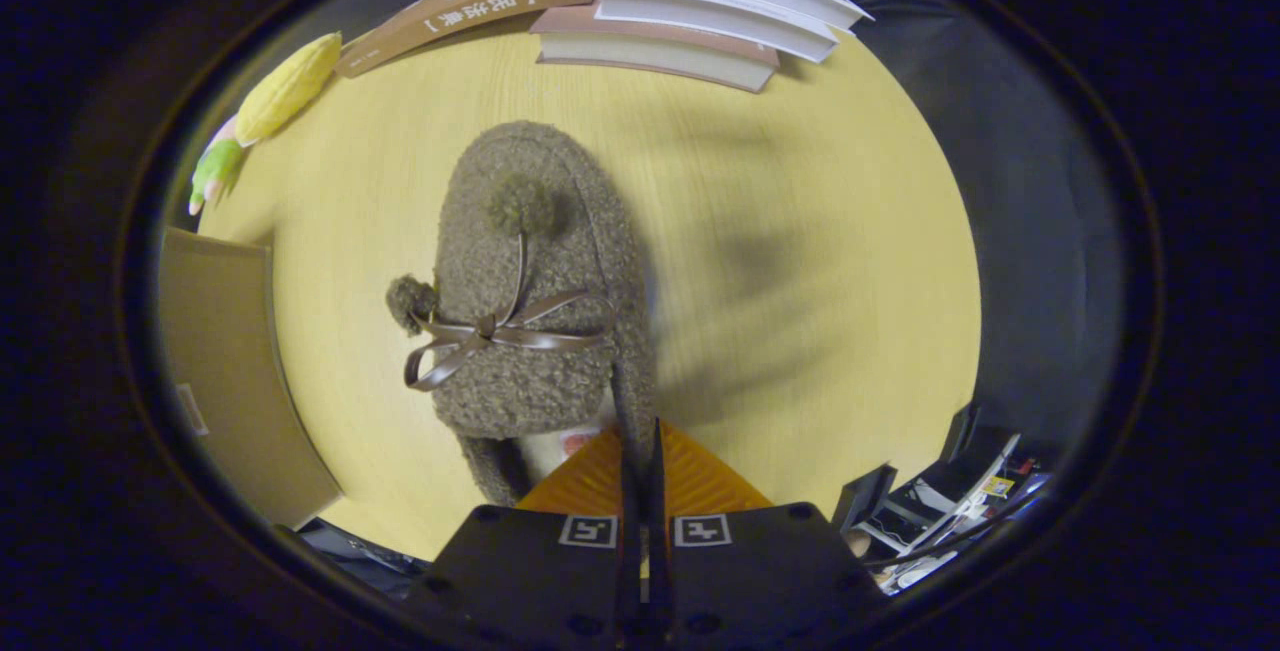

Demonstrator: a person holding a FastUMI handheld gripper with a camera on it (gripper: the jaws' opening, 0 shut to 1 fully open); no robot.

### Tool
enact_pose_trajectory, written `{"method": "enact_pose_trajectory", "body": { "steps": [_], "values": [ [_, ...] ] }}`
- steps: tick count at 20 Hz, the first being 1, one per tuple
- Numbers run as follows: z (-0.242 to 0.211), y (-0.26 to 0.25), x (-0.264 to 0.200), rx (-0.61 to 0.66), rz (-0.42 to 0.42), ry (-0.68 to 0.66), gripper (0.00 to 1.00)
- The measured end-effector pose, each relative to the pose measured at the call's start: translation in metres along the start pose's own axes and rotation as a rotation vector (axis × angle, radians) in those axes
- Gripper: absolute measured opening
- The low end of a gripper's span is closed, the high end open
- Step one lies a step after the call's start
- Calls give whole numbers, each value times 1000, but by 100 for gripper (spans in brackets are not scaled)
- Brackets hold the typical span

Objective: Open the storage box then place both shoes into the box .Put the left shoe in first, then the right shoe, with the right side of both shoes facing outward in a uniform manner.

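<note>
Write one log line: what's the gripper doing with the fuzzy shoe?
gripper: shut on shoe collar | shoe: above table | box: beside

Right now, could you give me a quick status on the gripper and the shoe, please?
Gripper shut on fuzzy shoe, pinching its collar edge. Shoe hangs above the table. Box panel beside it; books beyond, apart.

The shoe [540,301] is of rough, curly fleece cloth, matt, with two fluffy pompoms and a smooth, slightly glossy ribbon bow [490,336] (it looks like thin leather). The table [800,231] has a smooth wood-look top with fine grain, and the books [690,11] on it are of paper with matt covers. The gripper [640,451] pinches the shoe's edge between its closed, ribbed fingers.
</note>
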State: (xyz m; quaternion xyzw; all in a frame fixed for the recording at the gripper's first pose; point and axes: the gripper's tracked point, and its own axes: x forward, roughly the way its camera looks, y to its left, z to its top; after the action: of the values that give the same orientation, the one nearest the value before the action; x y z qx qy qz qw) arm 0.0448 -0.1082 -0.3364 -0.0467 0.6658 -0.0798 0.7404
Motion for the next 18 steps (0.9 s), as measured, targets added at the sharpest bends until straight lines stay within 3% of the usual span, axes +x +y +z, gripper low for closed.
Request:
{"method": "enact_pose_trajectory", "body": {
  "steps": [5,8,11,18],
  "values": [
    [-4,0,-10,4,-43,-11,5],
    [-16,-10,-32,-25,-134,0,5],
    [-26,-16,-63,-35,-213,-6,4],
    [-22,9,-160,50,-268,-125,4]
  ]
}}
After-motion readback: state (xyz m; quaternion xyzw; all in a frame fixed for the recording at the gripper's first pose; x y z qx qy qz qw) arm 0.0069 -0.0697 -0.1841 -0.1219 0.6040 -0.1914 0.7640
